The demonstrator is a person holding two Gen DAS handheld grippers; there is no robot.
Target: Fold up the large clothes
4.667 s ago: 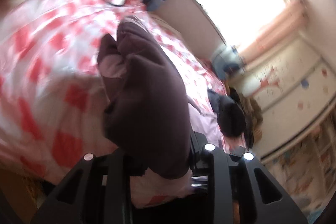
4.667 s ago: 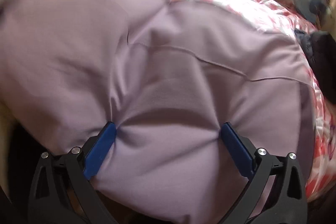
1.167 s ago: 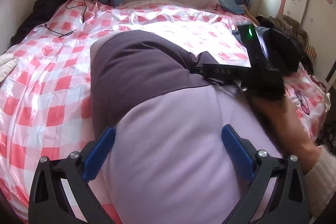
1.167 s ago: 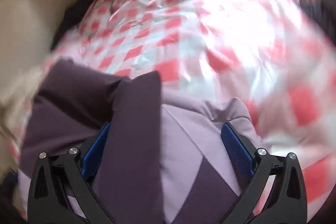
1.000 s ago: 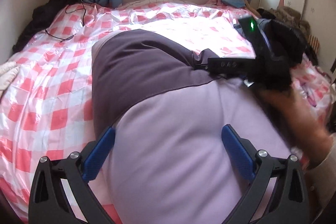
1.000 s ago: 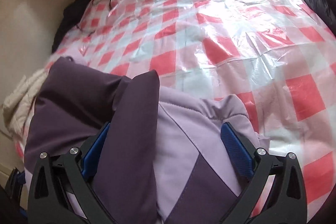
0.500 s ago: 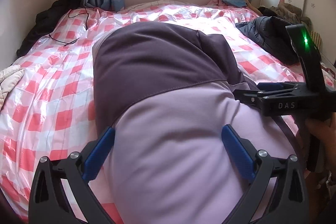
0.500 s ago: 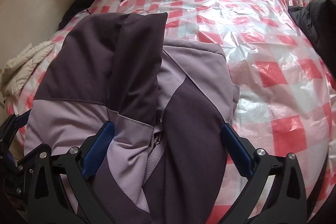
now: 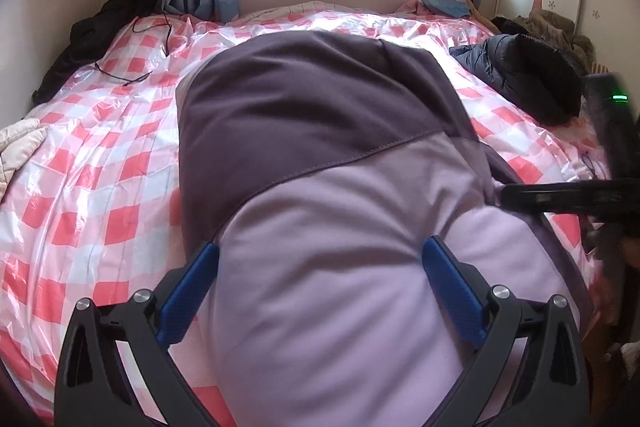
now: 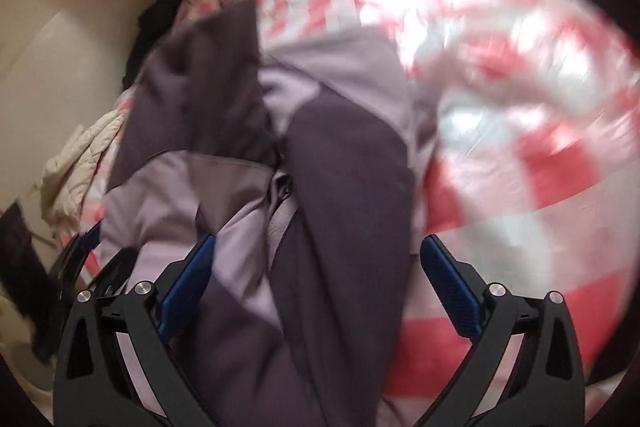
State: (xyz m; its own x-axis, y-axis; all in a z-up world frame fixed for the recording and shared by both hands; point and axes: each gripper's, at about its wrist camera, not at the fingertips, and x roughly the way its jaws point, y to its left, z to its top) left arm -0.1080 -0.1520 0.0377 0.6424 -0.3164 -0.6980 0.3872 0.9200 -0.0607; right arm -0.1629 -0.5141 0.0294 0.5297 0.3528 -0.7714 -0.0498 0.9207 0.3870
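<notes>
A large jacket point(image 9: 320, 131), dark purple on top and lilac below, lies folded on the red-and-white checked bed cover point(image 9: 100, 163). My left gripper point(image 9: 324, 287) is open at the jacket's near lilac end, with fabric bulging between its blue pads point(image 9: 192, 283). At the jacket's right edge my right gripper point(image 9: 504, 195) shows side-on, its tip touching the fabric. The right wrist view is blurred. There the right gripper point(image 10: 320, 287) is open over the jacket point(image 10: 340, 187), where a dark sleeve lies. My left gripper point(image 10: 80, 259) shows at the lower left.
A dark puffy coat point(image 9: 520, 83) lies at the bed's right side. A black garment point(image 9: 100, 31) and a cable point(image 9: 132, 77) lie at the far left. A cream quilted garment point(image 9: 20, 147) sits at the left edge. Window and curtains stand behind the bed.
The left gripper, earlier shut on dark jacket fabric, now stands open. The right gripper has drawn back from the jacket's far end to its near right edge and is still moving.
</notes>
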